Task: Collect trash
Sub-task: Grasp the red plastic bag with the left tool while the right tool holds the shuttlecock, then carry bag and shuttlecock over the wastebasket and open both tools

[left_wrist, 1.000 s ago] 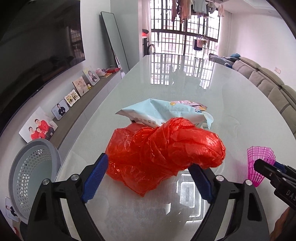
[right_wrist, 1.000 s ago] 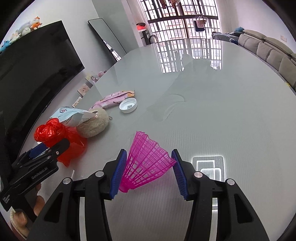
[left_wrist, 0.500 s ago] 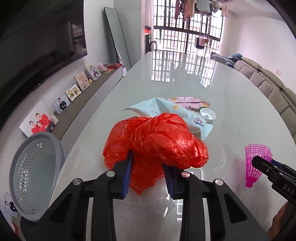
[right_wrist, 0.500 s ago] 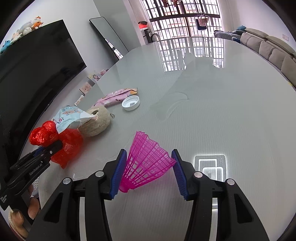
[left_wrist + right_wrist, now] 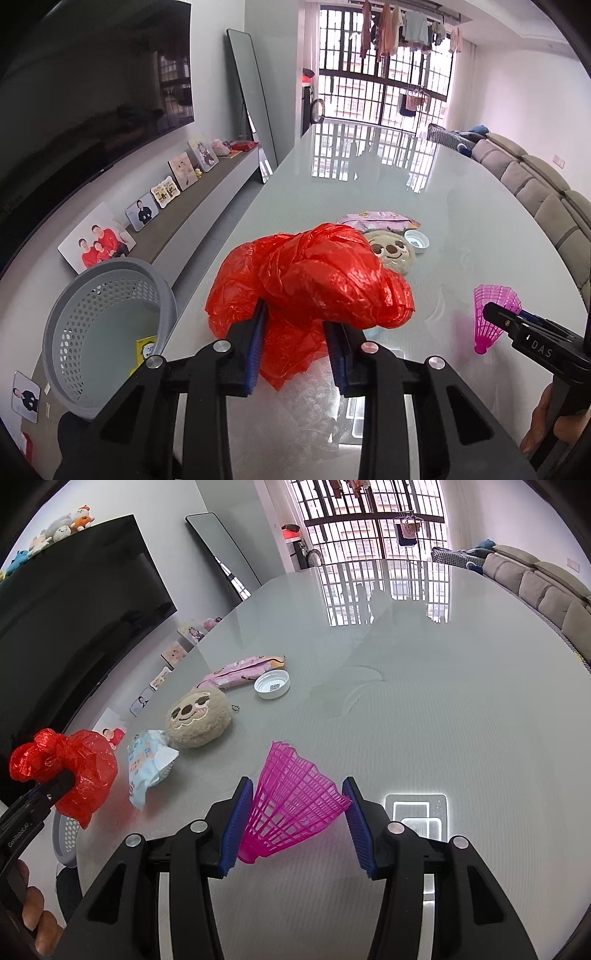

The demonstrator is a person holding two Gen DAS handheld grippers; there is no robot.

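My left gripper (image 5: 297,341) is shut on a crumpled red plastic bag (image 5: 314,280) and holds it lifted above the glass table (image 5: 369,192), near its left edge. The bag also shows in the right wrist view (image 5: 70,768). My right gripper (image 5: 295,819) is shut on a pink plastic shuttlecock (image 5: 291,808), which is held just above the table; it also shows in the left wrist view (image 5: 493,317). A grey perforated basket (image 5: 103,332) stands on the floor left of the table, below the bag.
On the table lie a light blue wipes pack (image 5: 149,764), a plush sloth pouch (image 5: 197,716), a pink wrapper (image 5: 240,670) and a white lid (image 5: 272,685). A TV and a shelf with photo frames (image 5: 144,212) line the left wall. A sofa (image 5: 546,192) is at right.
My left gripper shut on the red bag and lifted it off the wipes pack, toward the left edge over the basket. My right gripper stays on the shuttlecock.
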